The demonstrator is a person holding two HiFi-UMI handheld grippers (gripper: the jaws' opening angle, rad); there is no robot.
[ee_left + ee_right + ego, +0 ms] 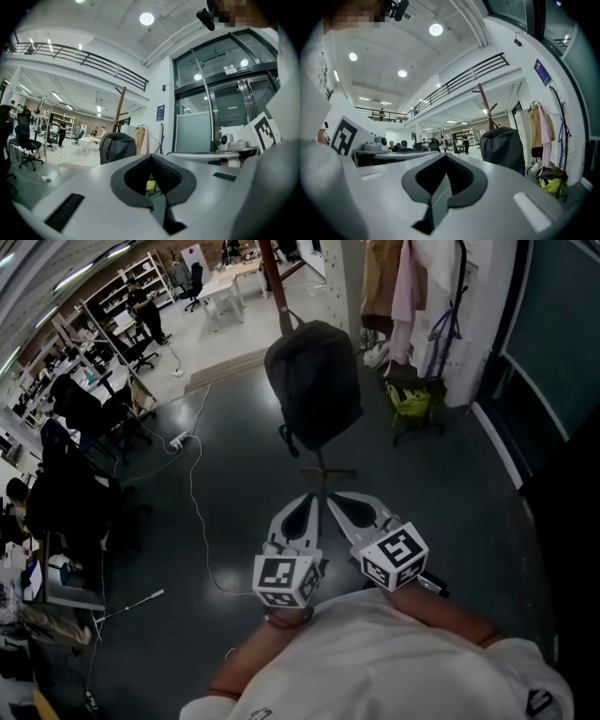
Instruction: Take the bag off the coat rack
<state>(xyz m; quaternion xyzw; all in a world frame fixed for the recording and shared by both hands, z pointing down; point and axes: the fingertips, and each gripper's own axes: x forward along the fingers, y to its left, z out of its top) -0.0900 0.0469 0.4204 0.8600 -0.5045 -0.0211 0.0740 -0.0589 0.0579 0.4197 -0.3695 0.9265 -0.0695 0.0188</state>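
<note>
Two grey hand-held claws point across a dark polished floor (450, 493) at a dark grey fabric backpack (314, 381), which hangs against the pole of a brown wooden coat rack (273, 277) — well apart from both tools. The left gripper (313, 497) is clenched, tips together, with nothing caught between them. The right gripper (332, 499) beside it is closed and empty as well.

From the head view the rack's top is cut off by the frame edge, so the hook that carries the backpack cannot be made out; only the crossed feet show below the backpack. In both gripper views the backpack's lower part is hidden behind the claw's own body, though the right gripper view does show the rack's upper prongs.

To the right of the rack hang pale pink and beige garments (405, 287), with a yellow-green bag (411, 399) beneath them. A white cable (195, 512) trails over the floor — its far end too thin to follow.
</note>
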